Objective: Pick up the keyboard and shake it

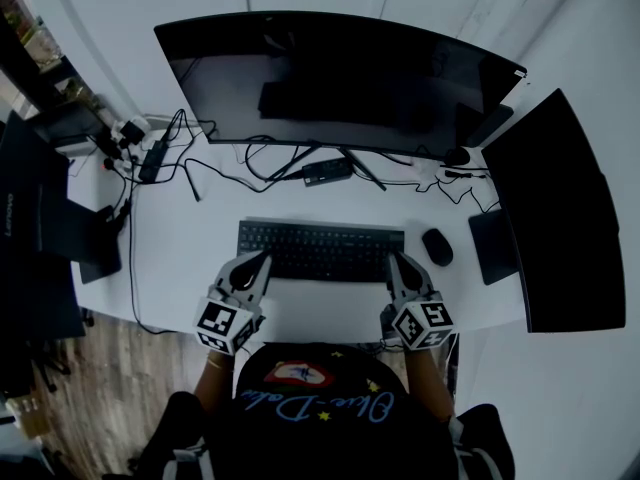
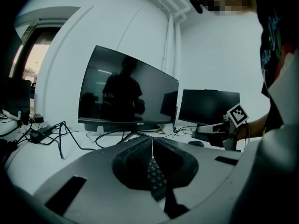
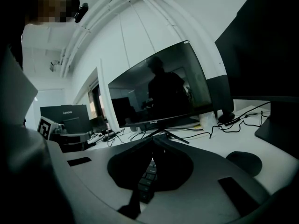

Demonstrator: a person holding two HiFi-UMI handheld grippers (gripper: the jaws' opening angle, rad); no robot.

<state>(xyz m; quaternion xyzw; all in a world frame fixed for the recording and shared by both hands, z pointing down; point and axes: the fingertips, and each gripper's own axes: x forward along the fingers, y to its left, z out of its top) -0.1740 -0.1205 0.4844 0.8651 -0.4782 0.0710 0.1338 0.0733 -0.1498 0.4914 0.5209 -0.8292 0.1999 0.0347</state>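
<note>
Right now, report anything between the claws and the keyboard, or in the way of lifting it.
Nothing visible does. The left claw and the right claw are each shut on one end of the keyboard. The mouse lies apart at its right, and the cables run behind it.

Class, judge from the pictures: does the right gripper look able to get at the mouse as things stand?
Probably not yet. The mouse lies near, right of the keyboard, nothing between, but the right gripper is shut on the keyboard's end and must release first.

Cables [image 1: 225, 165] and mouse [image 1: 437, 246] seemingly hem the keyboard [image 1: 320, 251].
</note>
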